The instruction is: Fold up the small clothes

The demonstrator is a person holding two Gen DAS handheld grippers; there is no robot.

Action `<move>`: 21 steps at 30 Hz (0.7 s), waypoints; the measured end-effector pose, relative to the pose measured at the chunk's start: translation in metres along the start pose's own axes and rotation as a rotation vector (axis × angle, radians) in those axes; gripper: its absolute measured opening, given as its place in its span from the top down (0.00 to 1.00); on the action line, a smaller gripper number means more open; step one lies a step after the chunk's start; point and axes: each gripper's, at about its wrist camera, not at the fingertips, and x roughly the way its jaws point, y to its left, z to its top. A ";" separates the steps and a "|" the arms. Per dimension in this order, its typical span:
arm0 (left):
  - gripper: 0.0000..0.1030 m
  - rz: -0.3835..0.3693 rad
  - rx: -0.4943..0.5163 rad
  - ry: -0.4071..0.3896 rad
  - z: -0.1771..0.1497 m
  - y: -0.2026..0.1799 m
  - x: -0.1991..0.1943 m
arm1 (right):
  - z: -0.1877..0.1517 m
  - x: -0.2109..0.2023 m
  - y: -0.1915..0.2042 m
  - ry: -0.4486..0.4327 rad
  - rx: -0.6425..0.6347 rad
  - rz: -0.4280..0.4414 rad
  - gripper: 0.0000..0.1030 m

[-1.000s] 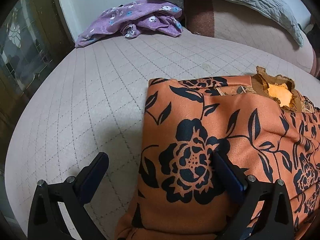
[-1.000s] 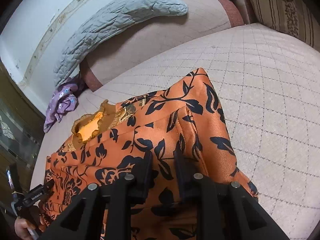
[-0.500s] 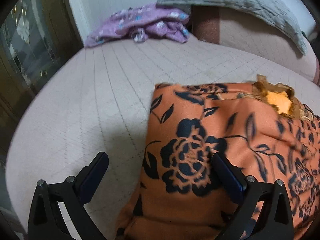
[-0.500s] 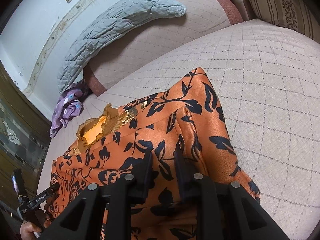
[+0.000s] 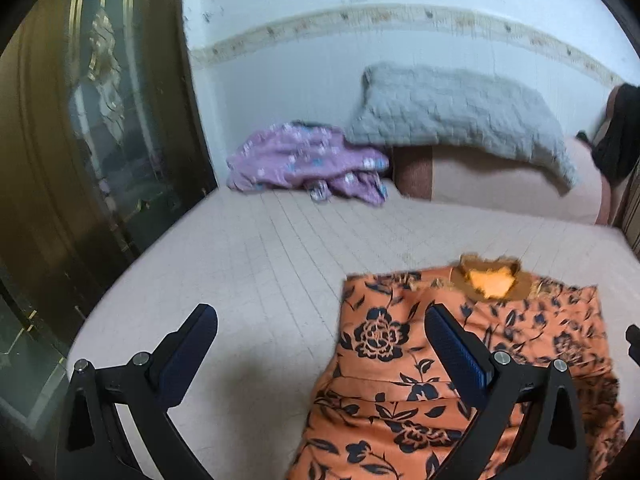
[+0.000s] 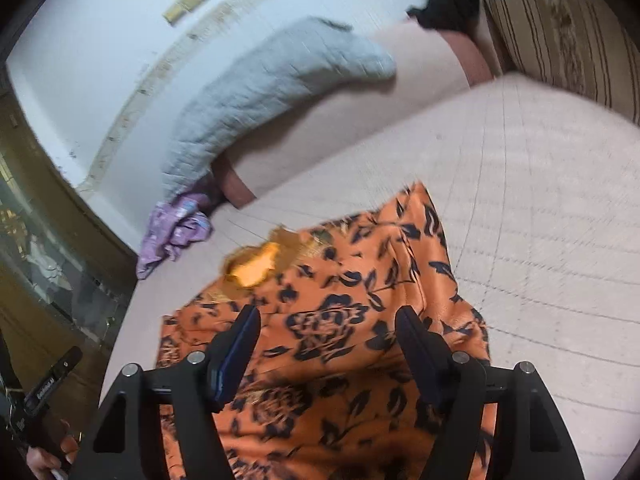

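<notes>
- We hold two grippers above a pinkish quilted bed (image 5: 280, 264). One orange garment with black flowers (image 5: 400, 360) lies flat on it, both sides folded inward, its neckline pointing toward the far bolster.
- Our left gripper (image 5: 320, 344) has its jaws wide apart, gripping nothing. One finger hangs over bare bedding, the other over the garment's left part.
- Our right gripper (image 6: 326, 336) is opening its jaws. The cloth shows between them but lies below; the pads do not press on it.
- We judge the side folds finished, and the next fold probably brings hem toward neckline. To do that well, we should pinch both bottom corners at matching points, lift evenly, and lay the cloth down without dragging the folded sides open.
- Counted: two grippers, one orange garment, one crumpled purple garment (image 5: 308, 164) by the wall, one grey quilted pillow (image 5: 460, 116), one dark garment (image 5: 620, 132) at the far right.
</notes>
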 end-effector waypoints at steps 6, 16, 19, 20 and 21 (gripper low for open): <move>0.00 -0.009 0.008 -0.075 0.009 0.016 -0.060 | -0.005 -0.046 0.018 -0.038 -0.009 0.045 0.29; 0.00 -0.010 0.010 -0.139 0.009 0.025 -0.118 | -0.015 -0.102 0.033 -0.070 -0.055 0.082 0.29; 0.00 -0.013 0.018 -0.149 0.008 0.023 -0.127 | -0.021 -0.116 0.034 -0.073 -0.065 0.086 0.29; 0.00 -0.011 0.021 -0.157 0.007 0.022 -0.131 | -0.023 -0.120 0.035 -0.075 -0.067 0.087 0.29; 0.00 -0.010 0.022 -0.161 0.007 0.022 -0.134 | -0.024 -0.123 0.034 -0.076 -0.070 0.086 0.29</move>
